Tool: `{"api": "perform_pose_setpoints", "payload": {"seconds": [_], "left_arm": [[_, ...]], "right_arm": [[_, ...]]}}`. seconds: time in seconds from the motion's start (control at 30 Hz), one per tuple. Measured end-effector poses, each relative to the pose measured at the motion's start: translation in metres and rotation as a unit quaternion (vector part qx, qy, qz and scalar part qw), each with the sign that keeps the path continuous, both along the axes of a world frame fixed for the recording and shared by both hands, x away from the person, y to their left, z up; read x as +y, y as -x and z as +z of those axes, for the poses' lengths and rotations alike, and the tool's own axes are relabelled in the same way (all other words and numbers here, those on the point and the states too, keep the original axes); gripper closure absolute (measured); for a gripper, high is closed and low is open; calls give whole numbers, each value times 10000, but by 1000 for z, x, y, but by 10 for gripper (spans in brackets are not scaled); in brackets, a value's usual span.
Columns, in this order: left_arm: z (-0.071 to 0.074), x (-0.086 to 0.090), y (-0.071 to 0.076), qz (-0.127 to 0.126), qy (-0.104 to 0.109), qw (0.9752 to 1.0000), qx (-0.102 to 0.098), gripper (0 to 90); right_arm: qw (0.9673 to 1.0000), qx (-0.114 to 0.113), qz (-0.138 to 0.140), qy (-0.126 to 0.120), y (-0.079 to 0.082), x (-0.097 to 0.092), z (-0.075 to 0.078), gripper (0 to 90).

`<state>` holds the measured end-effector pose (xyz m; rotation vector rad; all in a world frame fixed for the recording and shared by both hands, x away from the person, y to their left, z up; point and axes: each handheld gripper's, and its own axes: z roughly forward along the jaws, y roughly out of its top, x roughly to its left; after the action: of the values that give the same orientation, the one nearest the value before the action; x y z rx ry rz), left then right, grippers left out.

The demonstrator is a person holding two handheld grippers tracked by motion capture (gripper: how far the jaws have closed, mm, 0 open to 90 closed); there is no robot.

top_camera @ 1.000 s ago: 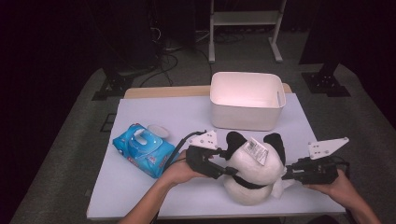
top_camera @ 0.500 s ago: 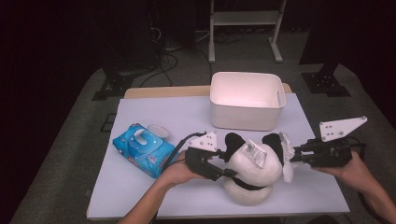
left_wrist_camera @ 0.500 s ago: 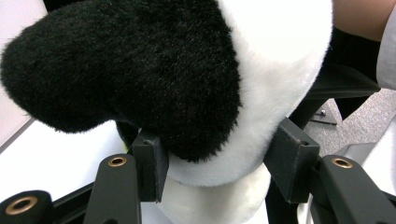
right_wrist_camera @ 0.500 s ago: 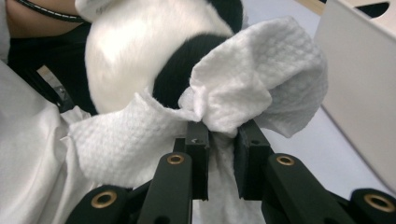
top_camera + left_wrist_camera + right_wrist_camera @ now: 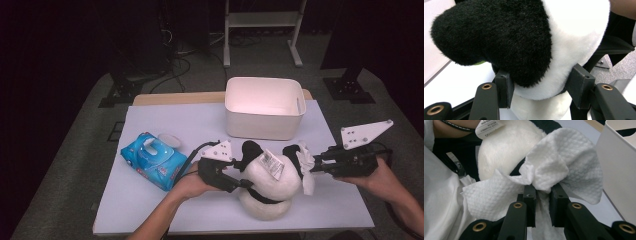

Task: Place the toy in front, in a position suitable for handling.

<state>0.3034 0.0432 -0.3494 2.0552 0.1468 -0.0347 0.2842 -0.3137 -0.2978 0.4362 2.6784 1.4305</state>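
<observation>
In the high view one plush panda (image 5: pixel 267 182) sits at the near middle of the surface (image 5: pixel 165 120), with a paper tag on its white back. The left tongs (image 5: pixel 242 184) come in from the left and clamp its body. The right tongs (image 5: pixel 312 167) come from the right with a white wipe (image 5: pixel 306 167) pressed against the panda's far-right black ear.

The left gripper view shows what the high view cannot: both black pads sunk into the fur, one on a black patch (image 5: pixel 506 47), the other on white plush, jaws about half apart and squeezing the toy.

The right gripper view shows the wipe (image 5: pixel 559 167) bunched and pinched in a narrow gap between the pads, its dimpled texture plain, with the panda's white fur and printed tag (image 5: pixel 490 128) behind it.

Counted on the surface: one panda, one wipe, one blue wipes pack (image 5: pixel 152 160) at the left, and one white tub (image 5: pixel 265 107) at the far side.
</observation>
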Motion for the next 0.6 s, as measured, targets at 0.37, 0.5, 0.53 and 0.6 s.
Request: {"api": "perform_pose_setpoints", "payload": {"seconds": [0.37,0.5,0.53,0.6], "left_arm": [[3,-4,2,-89,-44,9999,-72,466],[4,-6,4,-201,-58,9997,-136,473],[4,-6,4,-206,-57,9997,-139,474],[4,-7,4,-215,-48,9997,-141,474]], "right_arm": [[9997,0,38,247,0,0,5,771],[9995,-49,-64,292,-9,2,12,771],[9994,-93,-82,325,-12,3,14,770],[9992,-80,-133,355,-15,4,17,770]]}}
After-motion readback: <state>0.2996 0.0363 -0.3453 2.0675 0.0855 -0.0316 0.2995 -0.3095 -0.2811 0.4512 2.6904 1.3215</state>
